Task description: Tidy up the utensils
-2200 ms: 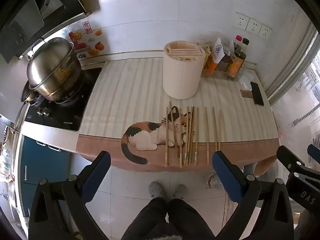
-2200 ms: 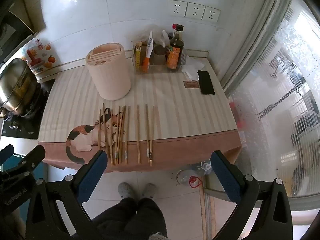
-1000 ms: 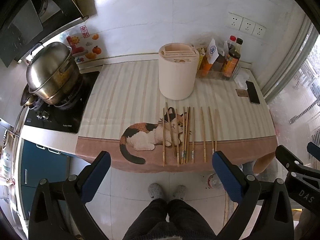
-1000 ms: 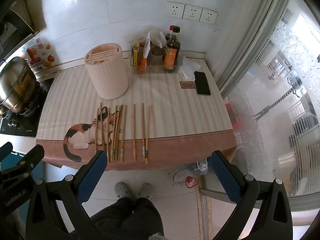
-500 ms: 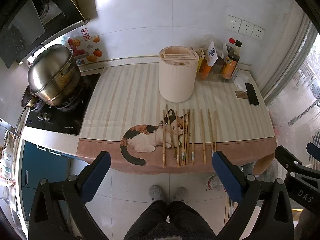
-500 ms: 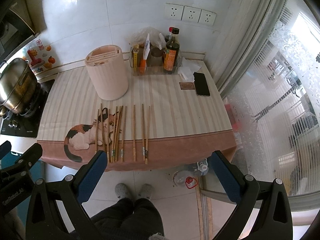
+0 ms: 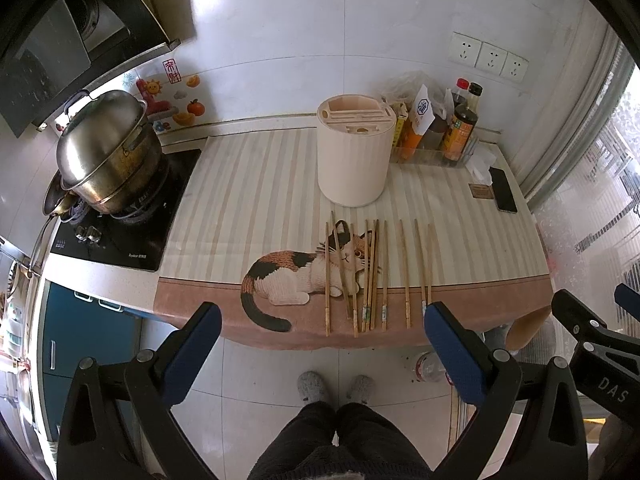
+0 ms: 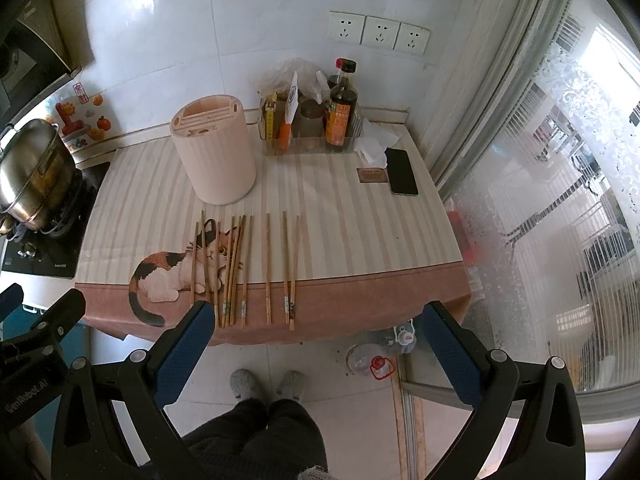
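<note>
Left wrist view: chopsticks (image 7: 372, 276) lie in a loose row just before the utensil holder (image 7: 354, 156); light, stiff, slippery, best pinched mid-shaft. Left gripper (image 7: 322, 338) and right gripper (image 8: 312, 336) both gape, empty.

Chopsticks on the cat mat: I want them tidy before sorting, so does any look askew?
Yes. Most chopsticks lie parallel, but one slants across the cat's face, and a few bunch together, converging near the mat's front edge.
</note>
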Available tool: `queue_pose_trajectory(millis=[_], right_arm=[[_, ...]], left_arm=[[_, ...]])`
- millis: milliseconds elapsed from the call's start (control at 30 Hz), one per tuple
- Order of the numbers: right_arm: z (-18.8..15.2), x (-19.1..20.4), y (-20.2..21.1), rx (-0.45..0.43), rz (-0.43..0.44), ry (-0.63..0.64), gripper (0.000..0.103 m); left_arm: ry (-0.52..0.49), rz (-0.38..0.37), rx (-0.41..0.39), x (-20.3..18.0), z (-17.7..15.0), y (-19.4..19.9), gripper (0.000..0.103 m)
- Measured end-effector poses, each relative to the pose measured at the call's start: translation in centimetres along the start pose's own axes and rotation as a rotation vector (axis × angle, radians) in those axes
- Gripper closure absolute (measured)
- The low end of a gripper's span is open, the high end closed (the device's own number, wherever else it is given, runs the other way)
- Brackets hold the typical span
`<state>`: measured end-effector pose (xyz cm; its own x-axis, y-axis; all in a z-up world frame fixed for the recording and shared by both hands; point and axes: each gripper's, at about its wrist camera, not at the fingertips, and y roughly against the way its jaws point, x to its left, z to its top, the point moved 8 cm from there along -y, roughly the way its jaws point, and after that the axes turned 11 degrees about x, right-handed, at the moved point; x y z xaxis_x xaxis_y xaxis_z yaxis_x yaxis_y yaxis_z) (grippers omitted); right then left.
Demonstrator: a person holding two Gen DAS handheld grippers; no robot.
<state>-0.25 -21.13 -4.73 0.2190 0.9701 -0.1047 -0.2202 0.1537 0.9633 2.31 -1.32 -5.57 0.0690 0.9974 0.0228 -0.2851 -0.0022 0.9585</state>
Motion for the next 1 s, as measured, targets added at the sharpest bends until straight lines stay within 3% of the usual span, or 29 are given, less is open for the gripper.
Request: queue_pose_trajectory(millis=[1000], right_arm=[[0.7, 0.0, 0.5, -0.026, 0.008, 0.010, 0.000]], left_arm=[[-0.001, -0.008, -0.001, -0.1, 0.2, 0.2, 0.000]])
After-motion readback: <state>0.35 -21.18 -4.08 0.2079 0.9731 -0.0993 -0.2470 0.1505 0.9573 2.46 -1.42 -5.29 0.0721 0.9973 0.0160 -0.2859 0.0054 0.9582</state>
